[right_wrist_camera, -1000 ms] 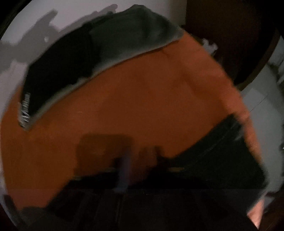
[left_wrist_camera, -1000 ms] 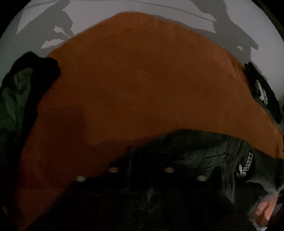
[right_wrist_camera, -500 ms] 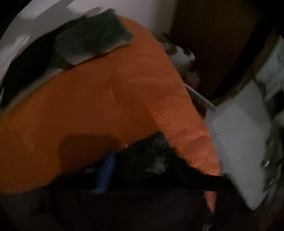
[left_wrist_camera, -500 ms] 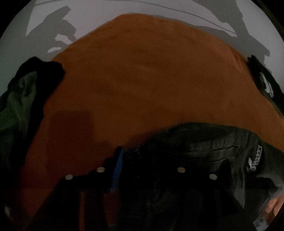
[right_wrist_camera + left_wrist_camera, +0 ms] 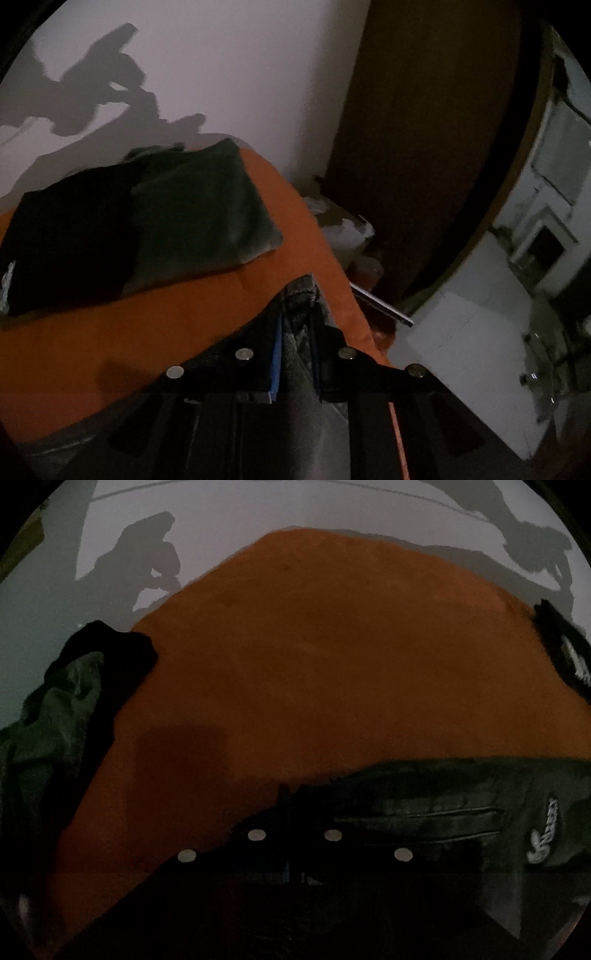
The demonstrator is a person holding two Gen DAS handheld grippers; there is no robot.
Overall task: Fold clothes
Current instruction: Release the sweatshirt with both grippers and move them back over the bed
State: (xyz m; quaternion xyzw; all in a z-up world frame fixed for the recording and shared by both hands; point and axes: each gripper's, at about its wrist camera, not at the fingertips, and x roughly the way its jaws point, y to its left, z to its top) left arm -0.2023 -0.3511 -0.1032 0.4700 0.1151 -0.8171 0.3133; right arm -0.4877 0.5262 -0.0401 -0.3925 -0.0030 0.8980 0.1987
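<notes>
Both ends of the dark trousers [image 5: 299,295] are taken up: the right hand-held gripper [image 5: 295,332] grasps a hem, the left hand-held gripper [image 5: 291,812] has just clenched, apparently on the waist. Below them lies the orange blanket [image 5: 332,664]. Next, probably, lift and fold evenly.

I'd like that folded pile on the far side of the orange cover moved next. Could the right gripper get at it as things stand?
Probably not yet: the right gripper is shut on the dark garment. The folded pile itself lies uncovered on the orange cover, with nothing between.
</notes>
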